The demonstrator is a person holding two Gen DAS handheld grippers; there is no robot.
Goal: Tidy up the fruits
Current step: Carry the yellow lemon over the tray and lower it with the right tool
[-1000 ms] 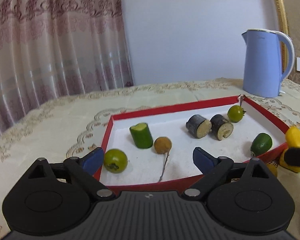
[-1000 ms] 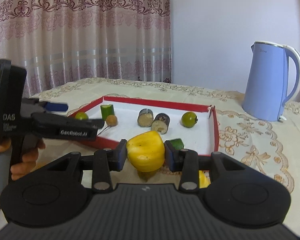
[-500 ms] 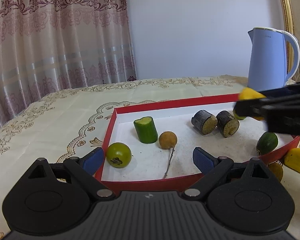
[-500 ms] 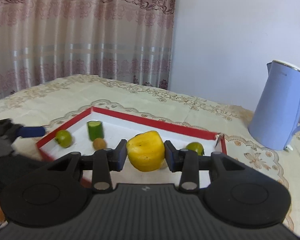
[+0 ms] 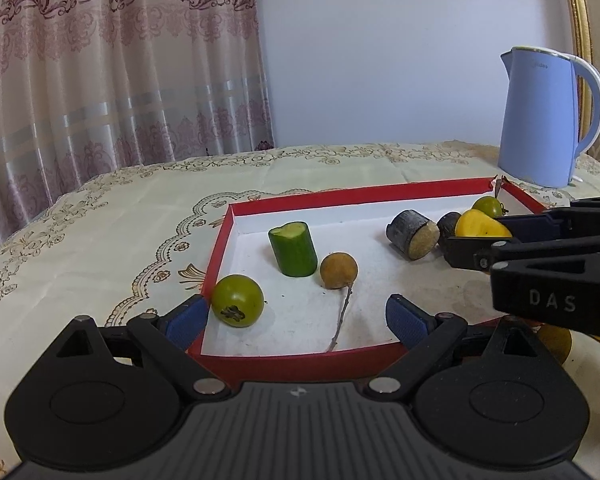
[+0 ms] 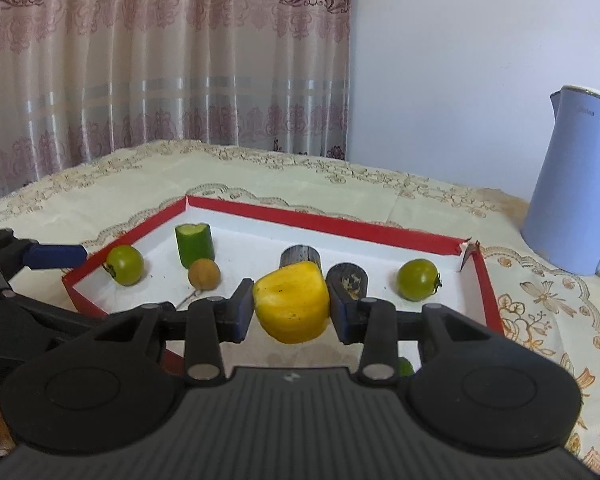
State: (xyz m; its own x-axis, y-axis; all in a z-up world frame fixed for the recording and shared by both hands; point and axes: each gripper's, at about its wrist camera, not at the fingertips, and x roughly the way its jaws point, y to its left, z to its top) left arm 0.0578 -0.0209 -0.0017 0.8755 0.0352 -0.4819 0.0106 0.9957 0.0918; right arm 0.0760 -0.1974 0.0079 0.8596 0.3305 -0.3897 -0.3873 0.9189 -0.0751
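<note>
Left wrist view: the left gripper [image 5: 296,314] hangs released at the red tray's [image 5: 340,200] near rim, nothing between its pads. At 3 o'clock the right gripper [image 5: 466,240], marked "DAS", carries the yellow fruit piece [image 5: 480,226] above the tray.

Right wrist view: the right gripper [image 6: 292,308] is clenched on the yellow fruit piece [image 6: 290,306] by its flanks. It looks light, firm and waxy, likely slippery, so gripping the flat sides suits it. The kettle's [image 6: 572,200] lettering at 2 o'clock is unreadable.

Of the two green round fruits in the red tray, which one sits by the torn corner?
The green fruit on the kettle side, beside the tray's torn corner. The other green fruit lies at the opposite end, near the cucumber piece.
</note>
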